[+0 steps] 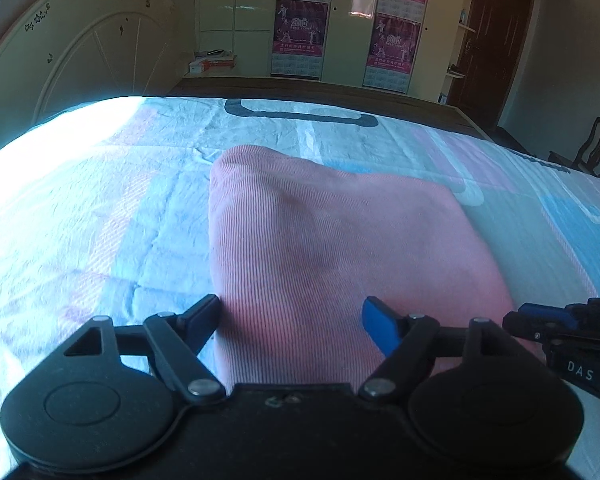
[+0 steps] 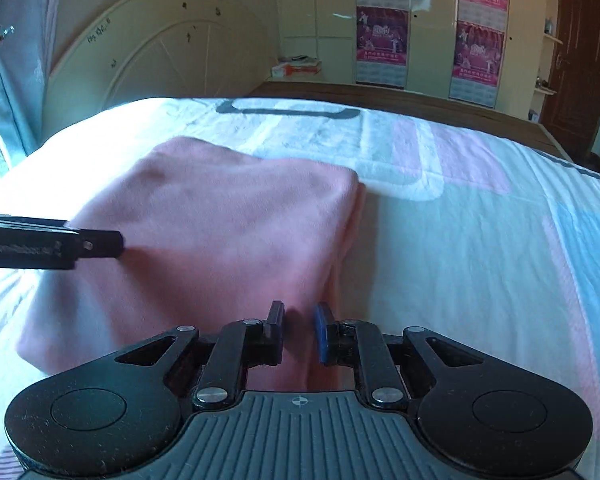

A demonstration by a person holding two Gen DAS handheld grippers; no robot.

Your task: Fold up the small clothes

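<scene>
A pink ribbed garment (image 1: 320,240) lies folded on the bed; it also shows in the right wrist view (image 2: 220,232). My left gripper (image 1: 290,318) is open, its jaws wide apart over the garment's near left edge, holding nothing. My right gripper (image 2: 299,326) sits at the garment's near right edge, its jaws close together with a narrow gap over pink cloth; whether it pinches the cloth is unclear. The right gripper shows at the right edge of the left wrist view (image 1: 560,324). The left gripper shows at the left of the right wrist view (image 2: 100,245).
The bed sheet (image 2: 480,240) is pale with pink, blue and white patches. A cream headboard (image 1: 80,60) stands at the left. Wardrobes with pink posters (image 1: 300,32) line the far wall. A wooden chair (image 1: 592,148) stands at the right.
</scene>
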